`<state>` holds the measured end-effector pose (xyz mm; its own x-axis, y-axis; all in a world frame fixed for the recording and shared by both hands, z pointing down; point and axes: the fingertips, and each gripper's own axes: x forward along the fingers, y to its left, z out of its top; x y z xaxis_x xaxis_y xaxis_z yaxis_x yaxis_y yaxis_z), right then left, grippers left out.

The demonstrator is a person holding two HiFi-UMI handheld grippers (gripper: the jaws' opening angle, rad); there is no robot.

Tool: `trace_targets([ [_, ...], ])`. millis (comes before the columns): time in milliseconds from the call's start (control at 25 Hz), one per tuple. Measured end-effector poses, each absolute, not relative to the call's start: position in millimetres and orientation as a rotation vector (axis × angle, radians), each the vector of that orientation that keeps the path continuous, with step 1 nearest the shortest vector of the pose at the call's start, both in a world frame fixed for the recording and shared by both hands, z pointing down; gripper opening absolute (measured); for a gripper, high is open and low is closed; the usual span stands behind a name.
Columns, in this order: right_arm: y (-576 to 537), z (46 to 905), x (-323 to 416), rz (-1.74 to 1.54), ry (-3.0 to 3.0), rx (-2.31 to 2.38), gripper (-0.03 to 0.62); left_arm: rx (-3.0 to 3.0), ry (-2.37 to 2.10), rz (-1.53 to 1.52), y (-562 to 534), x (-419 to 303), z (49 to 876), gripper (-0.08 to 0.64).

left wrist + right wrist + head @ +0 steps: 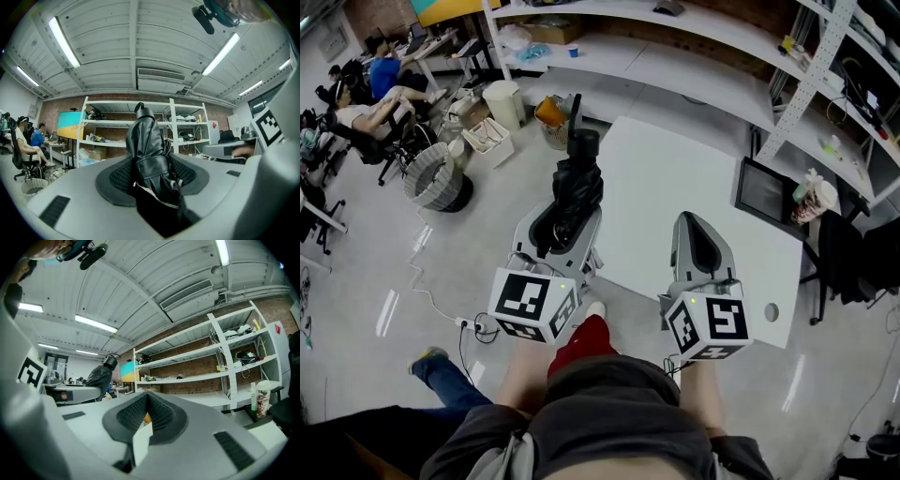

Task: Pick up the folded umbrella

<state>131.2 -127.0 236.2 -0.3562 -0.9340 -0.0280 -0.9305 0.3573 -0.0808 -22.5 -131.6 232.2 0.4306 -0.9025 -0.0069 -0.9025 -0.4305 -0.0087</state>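
Gripping the folded umbrella (pixel 577 178) upright in the left gripper (pixel 569 214) at the white table's (pixel 675 187) 9 o'clock edge, right gripper (pixel 697 228) closed empty, we judge pickup complete, requiring only steady hold.

Left tool (pixel 568 212) level, jaws clamped on folded umbrella (pixel 579 176), right tool (pixel 693 225) level alongside, jaws together

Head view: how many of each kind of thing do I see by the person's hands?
Grippers: 2, the left gripper and the right gripper
Umbrella: 1
White table: 1
Total: 4
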Motion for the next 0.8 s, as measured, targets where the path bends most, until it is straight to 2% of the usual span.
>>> trace_targets([
  [800, -143.8, 209.8, 140.4, -0.099, 2.553, -1.711, 0.018, -2.637, 1.721, 0.012, -135.2, -20.8, 206.0, 0.215],
])
